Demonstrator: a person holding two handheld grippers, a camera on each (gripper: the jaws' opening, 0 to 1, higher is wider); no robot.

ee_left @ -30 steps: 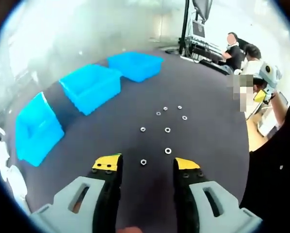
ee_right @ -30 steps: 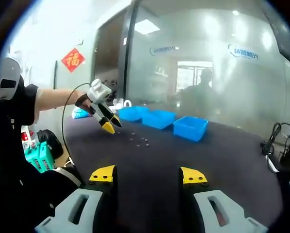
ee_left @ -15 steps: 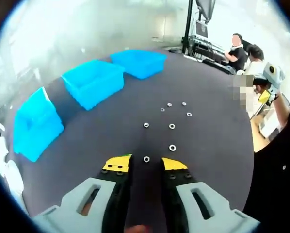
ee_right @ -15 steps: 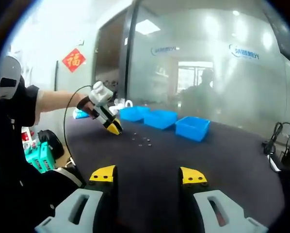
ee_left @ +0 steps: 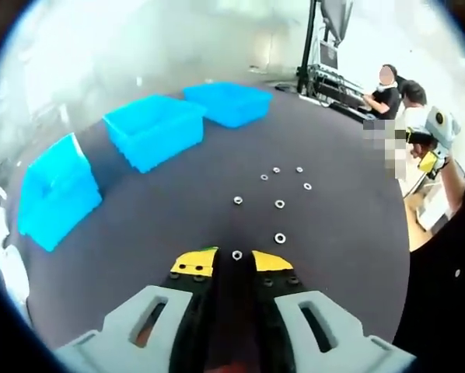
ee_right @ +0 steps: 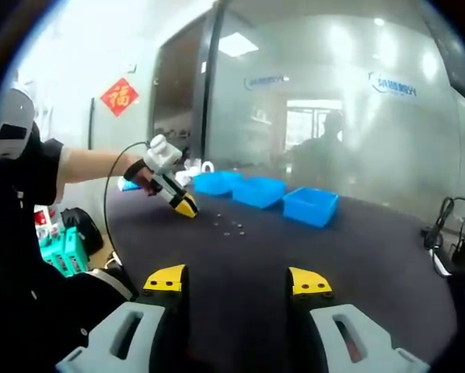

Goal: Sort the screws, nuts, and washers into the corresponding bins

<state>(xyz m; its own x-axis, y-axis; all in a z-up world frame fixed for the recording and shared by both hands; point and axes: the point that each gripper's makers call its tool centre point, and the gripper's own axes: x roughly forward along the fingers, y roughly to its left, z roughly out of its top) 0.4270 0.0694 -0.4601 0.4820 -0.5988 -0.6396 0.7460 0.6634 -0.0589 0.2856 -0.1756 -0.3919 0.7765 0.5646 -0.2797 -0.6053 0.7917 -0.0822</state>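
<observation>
Several small silver nuts and washers [ee_left: 279,203] lie scattered on the dark table [ee_left: 341,233]. My left gripper [ee_left: 234,260] is down at the nearest nut [ee_left: 236,254], its yellow-tipped jaws drawn together on it at the very tips. From the right gripper view the left gripper [ee_right: 187,208] touches the table beside the scattered pieces [ee_right: 232,227]. Three blue bins [ee_left: 155,130] stand in a row at the left. My right gripper [ee_right: 236,281] hangs open above the near table edge, holding nothing.
The other two bins [ee_left: 57,194] [ee_left: 229,101] flank the middle one. A stand with equipment [ee_left: 326,70] and seated people are beyond the far table edge. A glass wall [ee_right: 333,116] rises behind the bins [ee_right: 310,206]. Cables [ee_right: 442,225] lie at the right.
My left gripper's jaws have closed from wide open to nearly together around the nearest nut, and it has lowered toward the table. The right gripper has stayed still and open.
</observation>
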